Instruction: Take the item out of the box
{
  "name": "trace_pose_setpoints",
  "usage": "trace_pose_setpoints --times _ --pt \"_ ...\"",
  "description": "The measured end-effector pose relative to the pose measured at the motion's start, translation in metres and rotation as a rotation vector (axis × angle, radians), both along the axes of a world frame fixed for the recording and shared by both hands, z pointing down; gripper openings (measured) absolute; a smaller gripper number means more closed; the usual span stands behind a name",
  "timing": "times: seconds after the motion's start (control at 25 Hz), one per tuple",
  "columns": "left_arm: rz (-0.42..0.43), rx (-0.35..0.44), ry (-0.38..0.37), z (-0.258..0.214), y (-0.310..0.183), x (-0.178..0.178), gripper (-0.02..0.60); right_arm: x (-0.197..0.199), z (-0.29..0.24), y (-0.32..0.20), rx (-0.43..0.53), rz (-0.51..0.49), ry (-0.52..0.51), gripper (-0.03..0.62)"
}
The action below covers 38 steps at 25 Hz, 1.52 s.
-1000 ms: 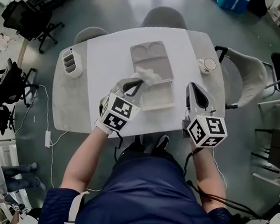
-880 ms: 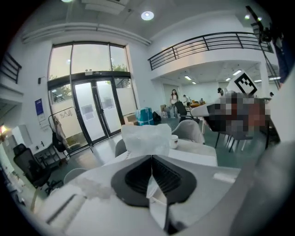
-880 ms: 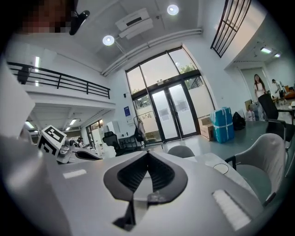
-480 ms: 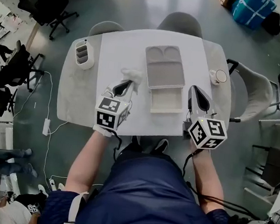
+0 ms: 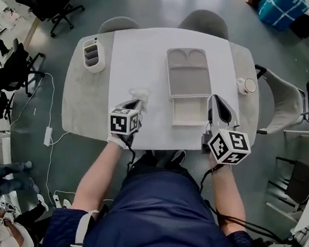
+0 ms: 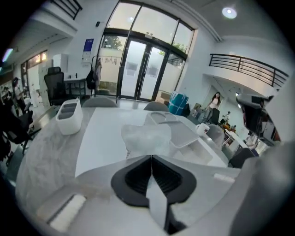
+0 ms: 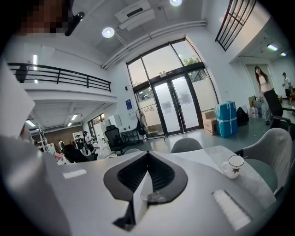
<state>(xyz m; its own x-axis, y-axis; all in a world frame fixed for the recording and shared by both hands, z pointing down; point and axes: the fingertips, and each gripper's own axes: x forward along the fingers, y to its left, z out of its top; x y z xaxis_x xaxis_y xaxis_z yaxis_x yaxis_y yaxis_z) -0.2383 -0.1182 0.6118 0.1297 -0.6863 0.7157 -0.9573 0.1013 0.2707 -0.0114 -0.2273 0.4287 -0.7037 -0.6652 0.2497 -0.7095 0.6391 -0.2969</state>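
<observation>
- Head view: left gripper [image 5: 136, 103] is over the white mat [image 5: 134, 58] on the grey table [image 5: 77, 101], toward the near edge. Its fingers are pinched on a crumpled translucent plastic packet [image 5: 141, 93], which sticks out past the tips toward the far edge.
- The packet is outside the pale grey hinged plastic box [image 5: 188, 74], just left of its open tray. The box lies mid-table with its lid open toward the far edge.
- Right gripper [image 5: 216, 101] is beside the box's right side near the near edge, well apart from the packet.
- White ceramic mug [image 5: 248, 85] stands by the right edge. White divided organiser [image 5: 93, 55] stands near the far-left corner.
- Left gripper view: left gripper [image 6: 151, 157] has its jaws closed together, the packet [image 6: 145, 137] bunched at the tips. Box [image 6: 186, 137] to the right, organiser [image 6: 69, 117] to the left.
- Right gripper view: right gripper [image 7: 147, 154] has its jaws closed together with nothing between them. Mug [image 7: 235, 165] to the right.
</observation>
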Motion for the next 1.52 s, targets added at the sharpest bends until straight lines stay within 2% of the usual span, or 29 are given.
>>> trace_pose_setpoints --times 0.12,0.36,0.64,0.76,0.88,1.12,1.28,1.52 --pt "-0.014 -0.084 0.053 0.038 0.011 -0.001 0.008 -0.006 0.007 0.001 -0.016 0.01 0.012 0.002" --pt "-0.038 -0.196 0.096 0.077 0.022 -0.01 0.009 -0.006 0.014 0.004 -0.034 0.038 0.027 0.002" --pt "-0.052 -0.286 0.144 0.105 0.03 -0.009 0.012 0.009 0.016 0.007 -0.046 0.092 0.029 0.003" --pt "-0.057 -0.299 0.15 0.107 0.031 -0.011 0.022 0.011 0.016 0.009 -0.054 0.105 0.028 0.002" --pt "-0.048 -0.287 0.15 0.101 0.027 -0.009 0.062 0.014 0.015 0.01 -0.059 0.111 0.029 0.002" --pt "-0.032 -0.228 0.12 0.08 0.023 -0.012 0.084 0.012 0.015 0.012 -0.05 0.1 0.022 0.003" --pt "-0.062 -0.131 0.113 0.044 0.013 -0.02 0.084 0.009 0.011 0.011 -0.035 0.081 0.014 0.002" --pt "-0.102 0.061 0.087 -0.036 -0.009 -0.033 0.084 0.002 -0.002 0.014 -0.01 0.047 0.002 0.002"
